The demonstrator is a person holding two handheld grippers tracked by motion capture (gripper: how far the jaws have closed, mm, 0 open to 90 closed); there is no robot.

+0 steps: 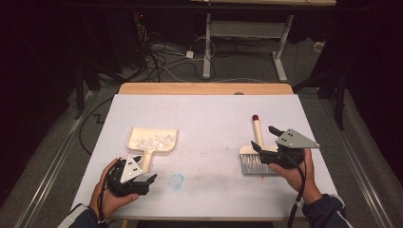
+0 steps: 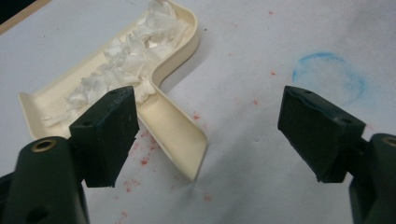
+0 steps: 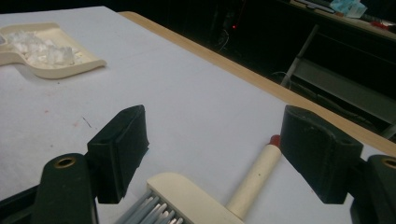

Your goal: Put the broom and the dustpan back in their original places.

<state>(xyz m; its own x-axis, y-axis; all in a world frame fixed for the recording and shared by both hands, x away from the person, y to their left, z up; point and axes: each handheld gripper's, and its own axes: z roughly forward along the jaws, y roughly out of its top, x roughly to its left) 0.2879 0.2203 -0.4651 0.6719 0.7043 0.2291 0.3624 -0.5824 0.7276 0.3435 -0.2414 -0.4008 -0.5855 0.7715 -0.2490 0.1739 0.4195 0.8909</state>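
The cream plastic dustpan (image 1: 153,140) lies flat on the white-covered bench (image 1: 204,118), left of centre and toward the near edge, its short handle pointing at the near edge. A heap of torn white paper scraps (image 1: 154,140) sits inside its tray; in the left gripper view the scraps (image 2: 123,58) lie against the raised back wall of the dustpan (image 2: 173,126).

The left tongs (image 1: 138,176) sit at the near-left part of the bench, just short of the dustpan handle. In the left gripper view the left tongs (image 2: 210,135) stand wide apart, with the handle end lying beside the left jaw; nothing is clamped.

The cream hand brush with grey bristles and a red-tipped handle (image 1: 256,149) lies at the right side of the bench, its handle pointing toward the far edge and its bristles toward the near edge. The right tongs (image 1: 267,138) hover over the brush head. In the right gripper view the right tongs (image 3: 215,158) are spread apart, one jaw on each side of the brush (image 3: 210,196), gripping nothing.

A faint blue ring mark (image 1: 177,180) shows on the bench cover near the near edge, between the two grippers. Small red specks (image 2: 144,161) dot the cover around the dustpan handle.
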